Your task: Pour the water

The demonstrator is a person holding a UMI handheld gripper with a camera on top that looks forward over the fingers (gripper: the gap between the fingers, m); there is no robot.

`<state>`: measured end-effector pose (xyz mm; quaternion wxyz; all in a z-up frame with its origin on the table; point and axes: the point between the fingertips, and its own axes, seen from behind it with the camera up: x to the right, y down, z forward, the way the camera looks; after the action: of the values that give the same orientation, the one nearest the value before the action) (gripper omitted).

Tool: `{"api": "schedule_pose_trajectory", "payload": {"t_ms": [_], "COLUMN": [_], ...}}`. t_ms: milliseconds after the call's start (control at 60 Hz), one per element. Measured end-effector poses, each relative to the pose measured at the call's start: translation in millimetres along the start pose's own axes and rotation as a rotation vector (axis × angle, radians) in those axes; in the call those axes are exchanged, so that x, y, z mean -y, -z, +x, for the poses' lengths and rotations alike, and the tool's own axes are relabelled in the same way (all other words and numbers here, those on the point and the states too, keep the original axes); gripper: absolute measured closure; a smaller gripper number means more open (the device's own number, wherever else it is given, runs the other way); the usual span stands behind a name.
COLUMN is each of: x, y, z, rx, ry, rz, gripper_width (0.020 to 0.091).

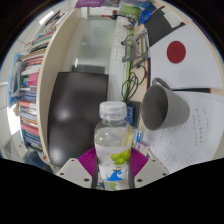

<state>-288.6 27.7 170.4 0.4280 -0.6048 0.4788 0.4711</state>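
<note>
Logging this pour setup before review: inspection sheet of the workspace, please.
Surface: pale table, papers on it.
Job's things: capped water bottle upright between the fingers; grey cup beyond it, tilted, mouth showing.
Clutter: papers by the cup.
Grippers: hand-held gripper shut on the water bottle, purple pads at both sides.
Cables: nothing seen clearly.
Surroundings: black chair beyond the bottle; bookshelf beside it.
</note>
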Motion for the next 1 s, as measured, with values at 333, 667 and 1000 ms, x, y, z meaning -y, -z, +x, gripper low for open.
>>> {"api": "schedule_pose_trajectory", "payload": {"t_ms": [333, 667, 1000], "x": [16, 21, 134], "y": [-6, 7, 39], "z": [6, -11, -60], "rx": [0.027, 0.019, -0.155], "ry": [-0.408, -0.286, 0.661], "rz": [-0.025, -0.047, 0.084], "gripper_width": [0.0679, 0.068, 0.0674]}}
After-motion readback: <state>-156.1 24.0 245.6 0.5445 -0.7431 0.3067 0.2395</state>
